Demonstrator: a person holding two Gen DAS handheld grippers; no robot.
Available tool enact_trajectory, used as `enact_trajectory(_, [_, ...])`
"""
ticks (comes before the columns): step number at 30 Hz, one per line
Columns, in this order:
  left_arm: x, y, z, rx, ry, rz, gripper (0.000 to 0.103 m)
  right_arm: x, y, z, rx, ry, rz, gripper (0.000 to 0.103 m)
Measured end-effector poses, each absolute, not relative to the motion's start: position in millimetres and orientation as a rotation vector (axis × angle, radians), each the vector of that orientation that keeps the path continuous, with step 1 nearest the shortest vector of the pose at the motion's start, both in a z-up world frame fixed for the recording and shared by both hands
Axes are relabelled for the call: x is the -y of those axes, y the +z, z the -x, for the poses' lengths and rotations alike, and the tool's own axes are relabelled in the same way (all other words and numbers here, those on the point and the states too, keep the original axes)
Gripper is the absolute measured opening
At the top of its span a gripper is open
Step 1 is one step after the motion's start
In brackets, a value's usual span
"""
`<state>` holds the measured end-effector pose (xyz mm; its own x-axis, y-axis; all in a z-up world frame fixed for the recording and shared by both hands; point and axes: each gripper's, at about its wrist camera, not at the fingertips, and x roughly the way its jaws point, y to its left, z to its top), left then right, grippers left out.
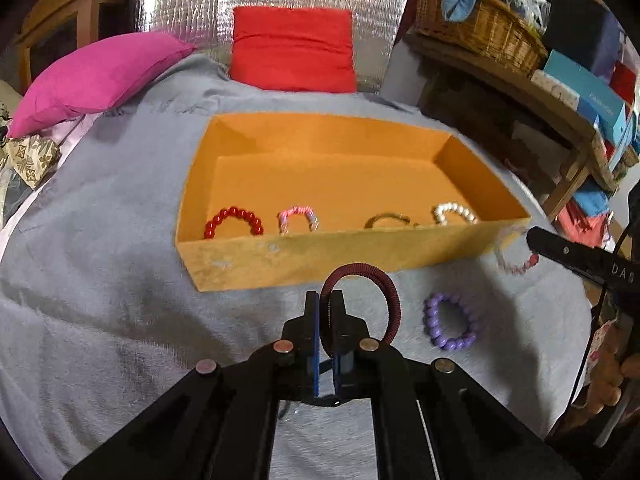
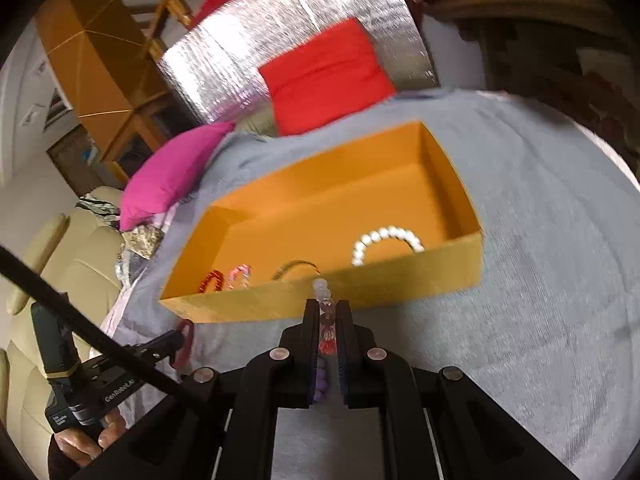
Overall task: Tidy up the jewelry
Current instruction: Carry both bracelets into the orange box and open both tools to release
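An orange box [image 1: 320, 256] sits on the grey cloth and holds a red bead bracelet [image 1: 234, 221], a pink one [image 1: 298, 218], a thin metal one [image 1: 386, 221] and a white pearl one [image 1: 455, 214]. My left gripper [image 1: 326, 302] is shut on a dark red coiled bracelet [image 1: 390, 300] just in front of the box. A purple bead bracelet [image 1: 450, 322] lies on the cloth to its right. My right gripper [image 2: 328, 308] is shut on a clear and pink bead bracelet [image 2: 326, 312], held near the box's front wall [image 2: 360, 288]; it also shows in the left wrist view [image 1: 516, 266].
A pink cushion [image 1: 92, 80] and a red cushion [image 1: 294, 52] lie behind the box. A wooden shelf with a wicker basket [image 1: 480, 28] and boxes stands at the right. A cream sofa [image 2: 52, 280] is at the left of the right wrist view.
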<state>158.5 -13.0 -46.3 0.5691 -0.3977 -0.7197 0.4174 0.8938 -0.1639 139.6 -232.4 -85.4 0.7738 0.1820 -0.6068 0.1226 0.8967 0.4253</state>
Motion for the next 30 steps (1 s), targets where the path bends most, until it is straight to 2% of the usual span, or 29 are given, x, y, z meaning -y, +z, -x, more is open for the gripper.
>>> enact_trajectory(7, [7, -28, -156, -0.764, -0.468, 0.024, 0.005, 222, -64, -134, -0.552, 0.049, -0.447, 0.009])
enact_trajectory(19, [23, -16, -171, -0.723, -0.464, 0.026, 0.005, 222, -57, -165, -0.497, 0.091, -0.526, 0.009])
enact_trajectory(25, [47, -11, -205, -0.746, -0.465, 0.001, 0.005, 222, -66, -211, -0.542, 0.116, -0.556, 0.009])
enact_trajectory(30, [63, -29, -239, -0.816, -0.429, 0.000, 0.005, 217, -79, -245, -0.602, 0.119, -0.556, 0.009])
